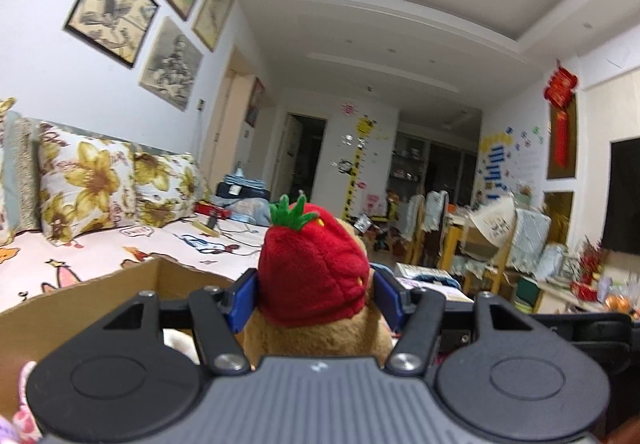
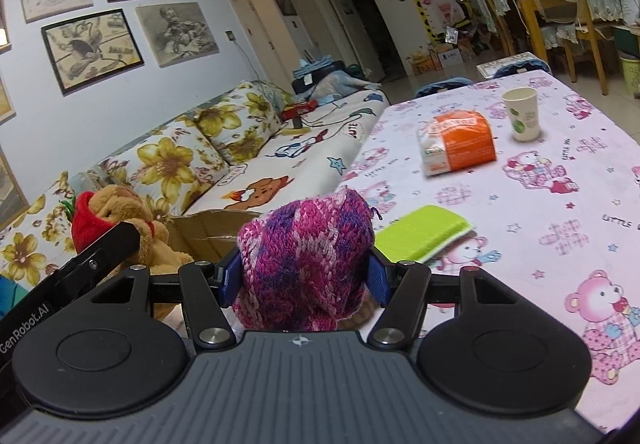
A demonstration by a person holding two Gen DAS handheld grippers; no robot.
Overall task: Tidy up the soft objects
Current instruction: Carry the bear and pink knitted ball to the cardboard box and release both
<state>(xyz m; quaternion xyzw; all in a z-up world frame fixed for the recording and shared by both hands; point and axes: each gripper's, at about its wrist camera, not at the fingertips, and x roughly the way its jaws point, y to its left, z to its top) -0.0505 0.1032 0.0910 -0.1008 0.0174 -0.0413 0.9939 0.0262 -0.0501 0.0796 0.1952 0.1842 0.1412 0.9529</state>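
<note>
Plainly, both pairs of tongs are loaded. The left tongs (image 1: 314, 294) are closed on a plush bear (image 1: 316, 284) wearing a red strawberry hood, the blue pads pressing the hood from either side; the bear stands upright between them, its head away from the camera, its brown body running back toward the hinge. The right tongs (image 2: 304, 276) are clamped on a knitted pink-and-purple bundle (image 2: 306, 260), a soft woollen thing whose exact kind I cannot tell, bunched so that it fills the gap between the pads.

The relation that matters is with the cardboard box (image 2: 208, 232). In the right wrist view its open flap lies to the left of the knitted bundle and a little beyond it, at the table's left edge next to the sofa (image 2: 240, 148), and the bear with the left tongs sits just beside that flap. In the left wrist view the box wall runs below and to the left of the bear. So the left hand looks the nearer of the two to the box, and the right would have to cross leftward to reach it, if the box is indeed where the soft things go.

A green sponge-like pad (image 2: 424, 232) lies on the table (image 2: 560, 204) just right of the knitted bundle; farther toward the far edge stand an orange packet (image 2: 460, 144) and a paper cup (image 2: 522, 118).

The box's inside is mostly hidden behind both tongs, so what it already holds cannot be made out, save a pale scrap low in the left view.
</note>
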